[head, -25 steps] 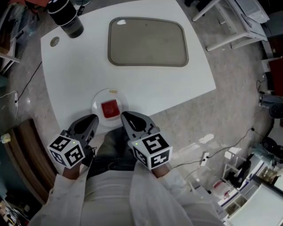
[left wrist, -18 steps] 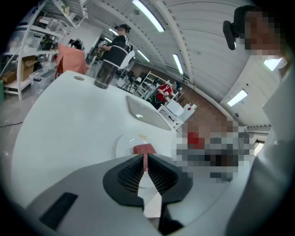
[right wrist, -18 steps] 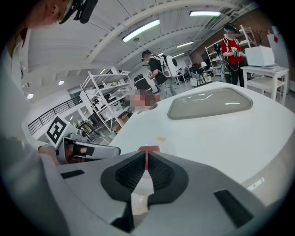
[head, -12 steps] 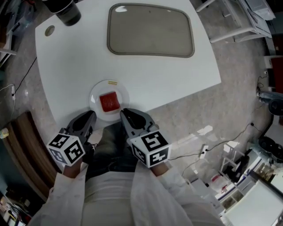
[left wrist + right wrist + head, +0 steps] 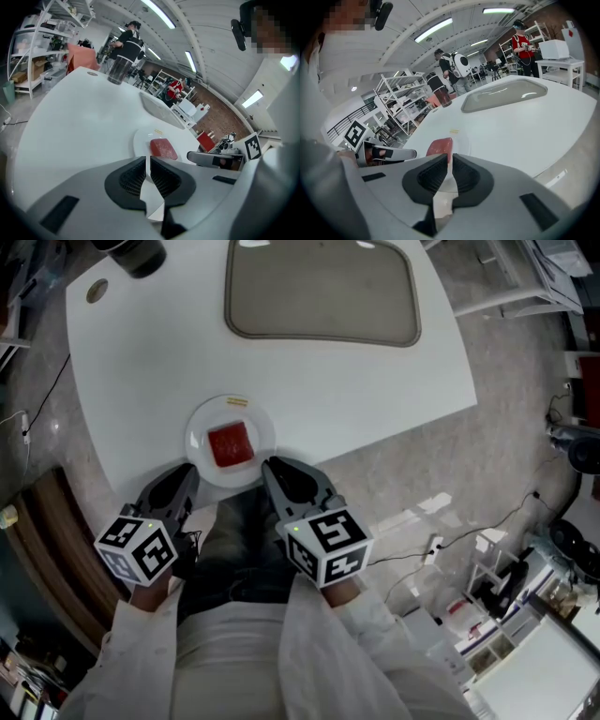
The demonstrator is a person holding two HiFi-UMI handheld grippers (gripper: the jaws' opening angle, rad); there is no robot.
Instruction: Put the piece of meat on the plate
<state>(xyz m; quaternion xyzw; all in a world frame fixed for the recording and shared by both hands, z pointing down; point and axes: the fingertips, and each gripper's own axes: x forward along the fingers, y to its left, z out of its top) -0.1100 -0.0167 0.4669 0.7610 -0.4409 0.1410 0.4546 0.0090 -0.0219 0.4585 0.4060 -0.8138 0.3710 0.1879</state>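
In the head view, the piece of meat (image 5: pixel 231 443) lies flat in the middle of the plate (image 5: pixel 196 430), which stands near the front edge of the white table (image 5: pixel 375 381). A grey tray (image 5: pixel 322 292) is well apart, on the far side. The left gripper (image 5: pixel 180 482) and the right gripper (image 5: pixel 278 474) point at the plate from the person's side, one on each side of it, and neither touches it. Compared with one second ago, the tips have come back a little from the plate's rim toward the person's body. The meat has kept its place on the plate the whole time.

In the left gripper view, the two jaws are clenched together, with only a thin slit and nothing between them. The plate with the red meat is ahead of the tips, and the right gripper shows beside it.

In the right gripper view, the jaws are also pressed nearly together and appear to hold nothing. The red colour seen above the slit seems to be the meat lying farther off on the plate, though the wide lens makes this a little hard to judge.

I judge that the meat is already placed, and this small retreat of both hands looks like the end of the task, not a new approach.
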